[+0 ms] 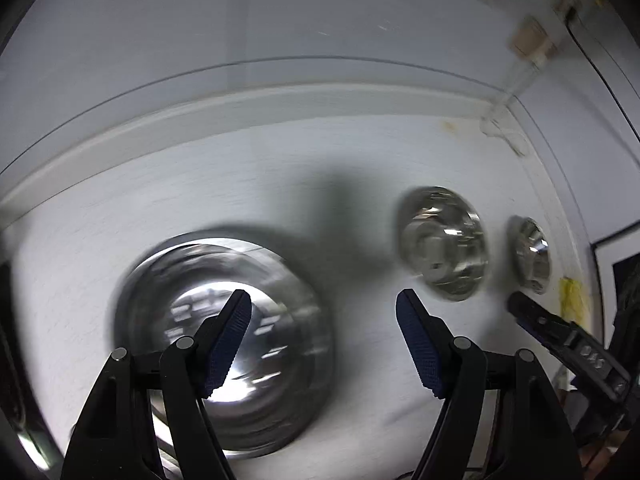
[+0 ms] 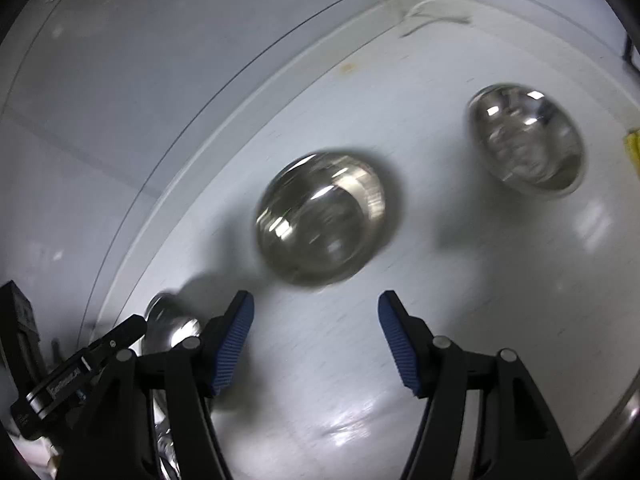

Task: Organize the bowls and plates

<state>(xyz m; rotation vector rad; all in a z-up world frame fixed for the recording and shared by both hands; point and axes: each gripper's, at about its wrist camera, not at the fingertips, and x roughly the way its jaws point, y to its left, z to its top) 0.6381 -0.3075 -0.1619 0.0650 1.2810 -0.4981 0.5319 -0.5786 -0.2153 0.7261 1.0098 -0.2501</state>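
In the left wrist view a large steel bowl point(image 1: 224, 344) sits on the white table just under my left gripper point(image 1: 324, 304), which is open and empty; its left finger overlaps the bowl. Two smaller steel bowls point(image 1: 442, 244) point(image 1: 530, 254) stand to the right, and the right gripper's finger point(image 1: 560, 336) shows at the right edge. In the right wrist view my right gripper point(image 2: 316, 306) is open and empty, a short way in front of a middle steel bowl point(image 2: 320, 216). Another bowl point(image 2: 526, 138) stands far right, and the large bowl point(image 2: 168, 324) shows at lower left.
The white table point(image 2: 480, 280) ends at a raised ledge and wall point(image 1: 240, 108) behind the bowls. Yellow tape point(image 1: 574, 300) marks the table's right side. A steel rim point(image 2: 624, 412) shows at the lower right edge of the right wrist view. Both views are motion-blurred.
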